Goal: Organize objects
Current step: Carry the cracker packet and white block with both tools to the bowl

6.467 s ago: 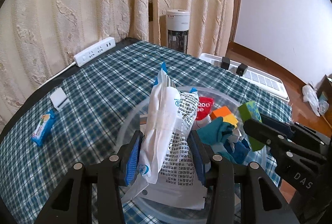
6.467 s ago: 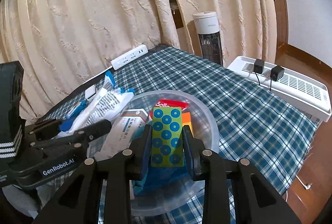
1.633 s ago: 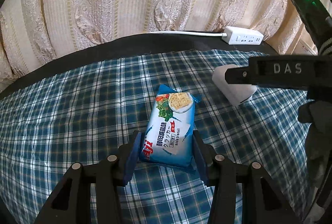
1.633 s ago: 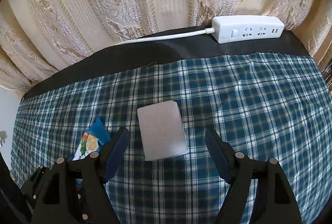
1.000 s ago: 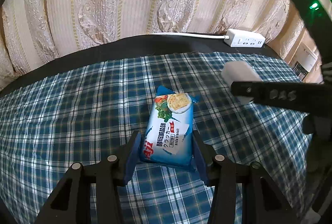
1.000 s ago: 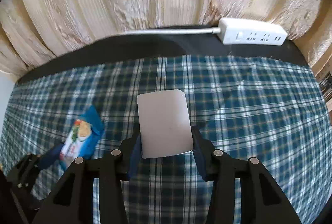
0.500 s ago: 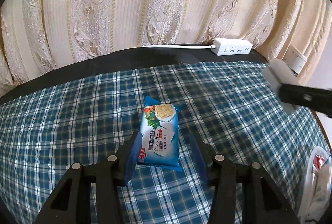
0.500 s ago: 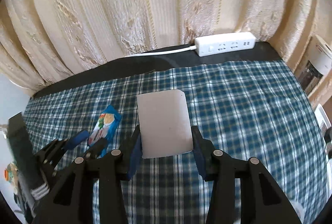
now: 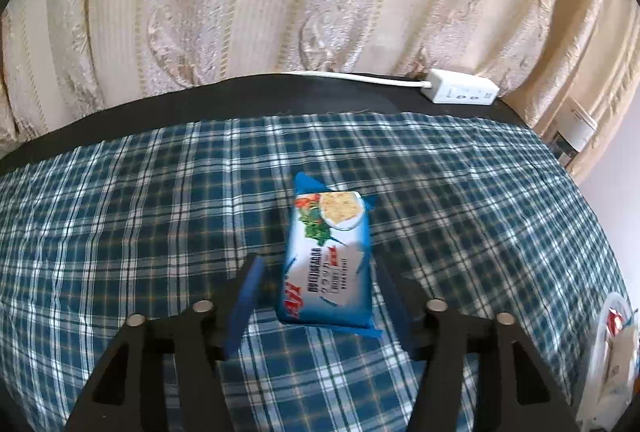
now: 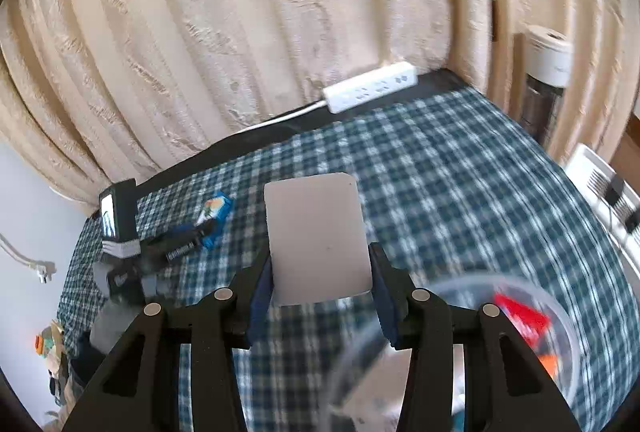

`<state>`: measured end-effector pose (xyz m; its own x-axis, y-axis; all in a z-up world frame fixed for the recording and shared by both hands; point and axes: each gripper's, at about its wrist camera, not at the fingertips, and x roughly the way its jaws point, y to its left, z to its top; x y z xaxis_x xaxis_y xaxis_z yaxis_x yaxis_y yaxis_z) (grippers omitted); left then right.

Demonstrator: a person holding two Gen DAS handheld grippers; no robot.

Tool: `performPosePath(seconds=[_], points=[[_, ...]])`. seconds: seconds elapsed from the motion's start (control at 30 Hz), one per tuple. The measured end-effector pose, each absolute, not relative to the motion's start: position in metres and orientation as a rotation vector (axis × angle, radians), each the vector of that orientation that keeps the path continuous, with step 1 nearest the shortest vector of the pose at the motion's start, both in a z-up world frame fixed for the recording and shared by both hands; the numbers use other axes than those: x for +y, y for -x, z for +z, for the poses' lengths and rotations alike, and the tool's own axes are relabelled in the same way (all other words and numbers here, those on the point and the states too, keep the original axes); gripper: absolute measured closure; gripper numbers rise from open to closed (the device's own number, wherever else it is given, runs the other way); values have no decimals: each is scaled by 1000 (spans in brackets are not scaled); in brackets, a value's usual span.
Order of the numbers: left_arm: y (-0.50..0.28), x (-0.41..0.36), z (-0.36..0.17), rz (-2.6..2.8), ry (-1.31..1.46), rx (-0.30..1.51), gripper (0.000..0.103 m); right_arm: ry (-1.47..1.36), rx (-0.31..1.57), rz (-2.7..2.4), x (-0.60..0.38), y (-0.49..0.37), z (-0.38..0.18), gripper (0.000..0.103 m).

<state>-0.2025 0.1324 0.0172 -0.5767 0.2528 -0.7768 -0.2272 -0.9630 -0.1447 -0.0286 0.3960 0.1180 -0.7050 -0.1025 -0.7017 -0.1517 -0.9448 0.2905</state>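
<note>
A blue cracker packet [image 9: 328, 260] lies flat on the plaid cloth [image 9: 120, 232] between the fingers of my left gripper [image 9: 320, 292]. Its jaws are opening, and both pads stand clear of the packet's sides. My right gripper [image 10: 320, 268] is shut on a small white box [image 10: 318, 232] and holds it above the cloth. Just below and to the right of it is the clear plastic bowl [image 10: 560, 312] with red and orange items inside. In the right wrist view the left gripper [image 10: 176, 244] and the packet [image 10: 214, 212] show far to the left.
A white power strip [image 9: 460, 92] with its cord lies on the dark table edge by the curtain, also seen as the power strip [image 10: 372, 86]. A white tower appliance [image 10: 546, 72] and a white slatted unit [image 10: 600, 184] stand beyond the table's right side.
The left jaws have spread away from the cracker packet, which stays on the cloth. The right gripper carried the white box rightward and up, and the clear bowl came into view beneath it.
</note>
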Motion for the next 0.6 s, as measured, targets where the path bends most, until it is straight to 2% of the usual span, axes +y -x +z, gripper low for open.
performPosePath(seconds=[0.17,0.33,0.37,0.4,0.47,0.6], points=[[208,130,12,2559,1290,-76,33,1135,571,2798,415,-7,109,56],[210,137,7,2576,1286,-26,33,1074,655,2743,436,-39,96,56],[209,138,7,2570,1280,-20,35,1068,669,2732,440,-44,93,56],[209,140,7,2571,1276,-8,45,1063,682,2721,444,-48,91,56],[209,142,7,2572,1266,18,55,1055,705,2699,449,-55,86,56],[207,144,8,2563,1256,32,59,1037,726,2668,456,-64,80,56]])
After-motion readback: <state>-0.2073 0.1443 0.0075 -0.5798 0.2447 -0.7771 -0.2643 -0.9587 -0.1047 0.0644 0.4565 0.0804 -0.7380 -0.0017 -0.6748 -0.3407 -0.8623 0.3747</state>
